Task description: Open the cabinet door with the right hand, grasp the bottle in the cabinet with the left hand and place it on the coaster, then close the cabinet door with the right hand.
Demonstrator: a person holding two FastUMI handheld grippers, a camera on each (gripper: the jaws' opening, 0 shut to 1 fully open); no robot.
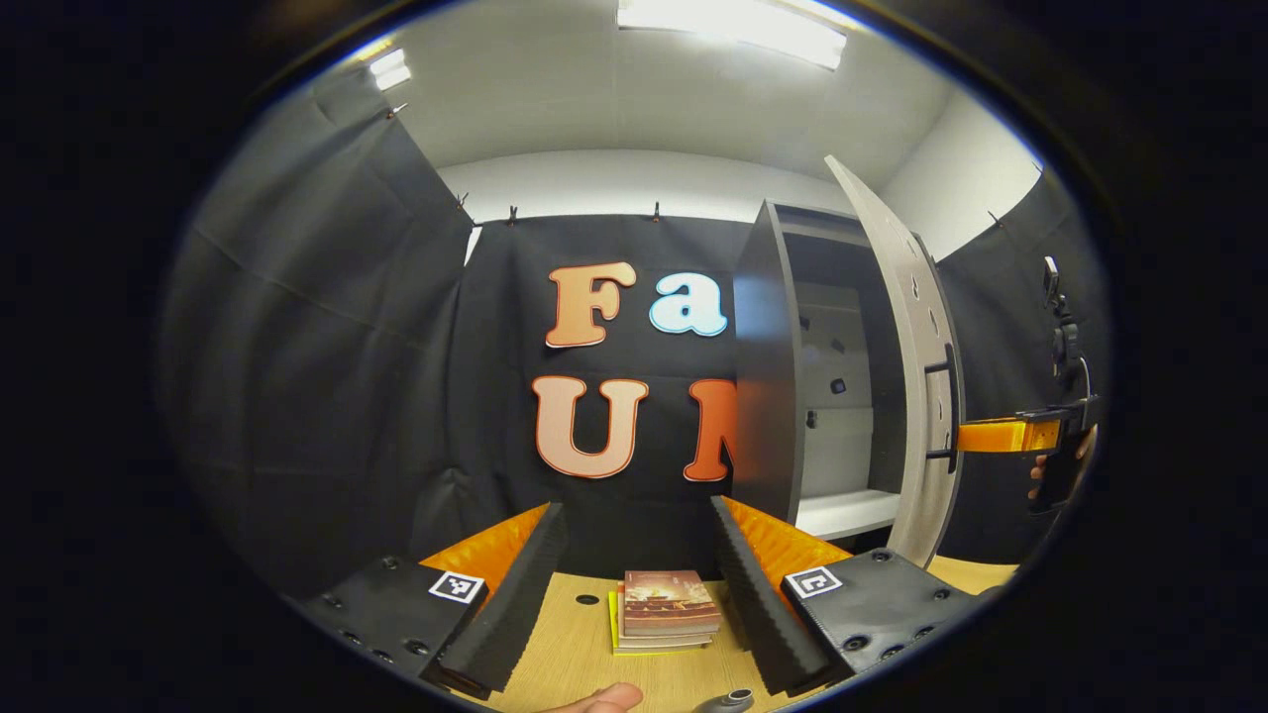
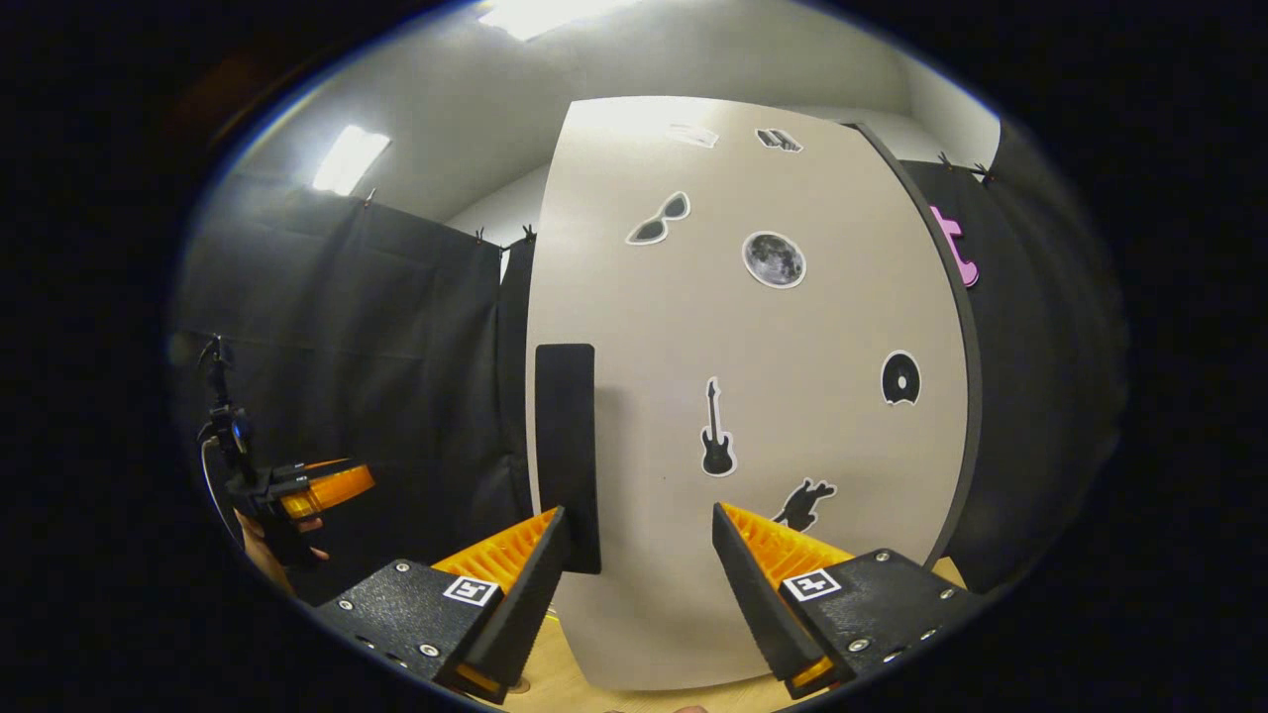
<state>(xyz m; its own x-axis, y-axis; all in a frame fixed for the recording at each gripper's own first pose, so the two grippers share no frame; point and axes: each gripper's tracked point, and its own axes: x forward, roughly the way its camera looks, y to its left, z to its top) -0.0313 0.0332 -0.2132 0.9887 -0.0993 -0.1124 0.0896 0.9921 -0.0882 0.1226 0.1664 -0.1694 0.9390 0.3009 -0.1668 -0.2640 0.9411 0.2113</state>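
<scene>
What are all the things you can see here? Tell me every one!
Cabinet: one, dark grey with pale inside, right of centre.
Cabinet door: one, off-white, swung open, black handle.
Stickers: several, mostly black, on the door front.
Books: small stack, reddish cover on top, on the table.
Table: one, light wood.
Left claw: open, above the books.
Right claw: open, by the handle.

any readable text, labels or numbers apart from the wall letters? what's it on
No words or numbers can be read.
Top book cover: print too small and blurred.
Left tool and right tool: square markers, patterns only.
Cabinet door: picture stickers, no lettering.
</scene>
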